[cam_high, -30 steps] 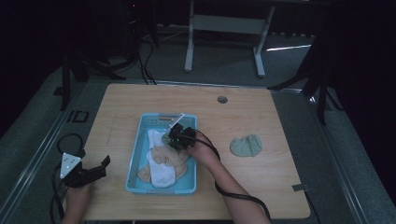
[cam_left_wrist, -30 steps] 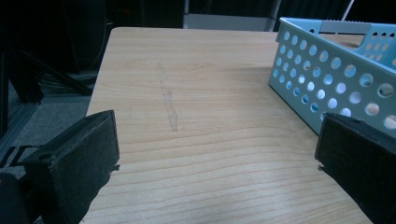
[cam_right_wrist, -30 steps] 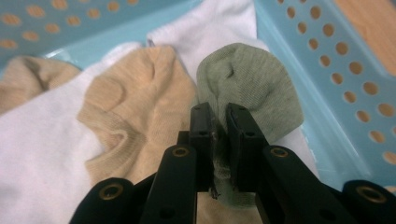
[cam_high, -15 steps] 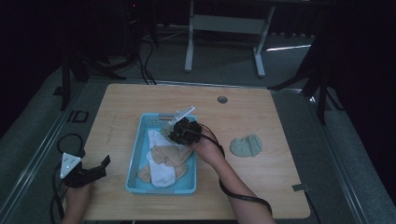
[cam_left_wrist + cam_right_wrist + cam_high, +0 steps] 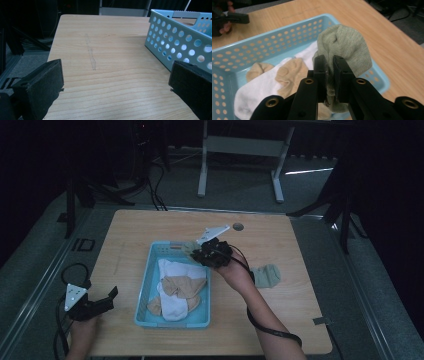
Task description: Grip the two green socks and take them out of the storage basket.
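The rectangular plastic basket (image 5: 274, 35) is light blue, patterned with rows of round holes. In it lie white cotton socks (image 5: 259, 90) and beige socks (image 5: 289, 75). The held knit sock (image 5: 347, 47) is sage green. The wooden table (image 5: 112, 62) shows pale tan grain.

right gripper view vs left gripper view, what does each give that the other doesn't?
Right gripper view alone: the right tool shut on a green sock, lifted above the white sock and tan socks in the basket; far off, the left tool in a hand.

Left gripper view alone: its own pads wide apart over bare wood, nothing between them, and a faint scuff mark.

Both: the perforated blue basket and the wooden table.
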`<action>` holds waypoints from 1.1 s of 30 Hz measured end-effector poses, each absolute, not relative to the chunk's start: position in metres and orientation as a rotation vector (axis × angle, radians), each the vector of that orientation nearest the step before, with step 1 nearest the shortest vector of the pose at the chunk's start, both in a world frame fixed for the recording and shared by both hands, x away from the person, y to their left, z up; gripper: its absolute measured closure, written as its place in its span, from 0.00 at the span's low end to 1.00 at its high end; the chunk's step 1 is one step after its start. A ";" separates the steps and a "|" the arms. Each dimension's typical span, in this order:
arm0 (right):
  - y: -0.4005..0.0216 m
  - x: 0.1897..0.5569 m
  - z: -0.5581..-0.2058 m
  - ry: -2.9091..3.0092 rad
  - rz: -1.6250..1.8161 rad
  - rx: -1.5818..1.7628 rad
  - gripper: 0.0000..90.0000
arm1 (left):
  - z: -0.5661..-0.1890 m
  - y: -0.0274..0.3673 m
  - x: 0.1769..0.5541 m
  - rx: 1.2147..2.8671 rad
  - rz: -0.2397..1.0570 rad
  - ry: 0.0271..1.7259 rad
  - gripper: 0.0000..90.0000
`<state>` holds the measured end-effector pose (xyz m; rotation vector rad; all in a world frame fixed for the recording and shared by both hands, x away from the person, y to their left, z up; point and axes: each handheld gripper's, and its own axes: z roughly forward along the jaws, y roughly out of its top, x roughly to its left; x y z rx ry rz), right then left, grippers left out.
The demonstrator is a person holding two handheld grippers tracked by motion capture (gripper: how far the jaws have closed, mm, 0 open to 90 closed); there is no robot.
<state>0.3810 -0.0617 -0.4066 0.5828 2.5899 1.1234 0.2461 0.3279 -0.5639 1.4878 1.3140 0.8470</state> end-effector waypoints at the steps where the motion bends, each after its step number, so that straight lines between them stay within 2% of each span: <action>1: -0.062 0.381 -0.407 2.590 1.123 0.583 0.91 | -0.564 0.328 0.246 1.488 0.847 1.314 0.00; 13: -0.108 0.391 -0.398 2.502 1.134 0.706 0.91 | -0.564 0.328 0.246 1.488 0.847 1.316 0.00; 24: -0.144 0.401 -0.421 2.447 1.093 0.819 0.91 | -0.564 0.328 0.246 1.487 0.849 1.315 0.00; 33: -0.164 0.408 -0.455 2.432 1.059 0.937 0.91 | -0.564 0.327 0.246 1.489 0.850 1.315 0.00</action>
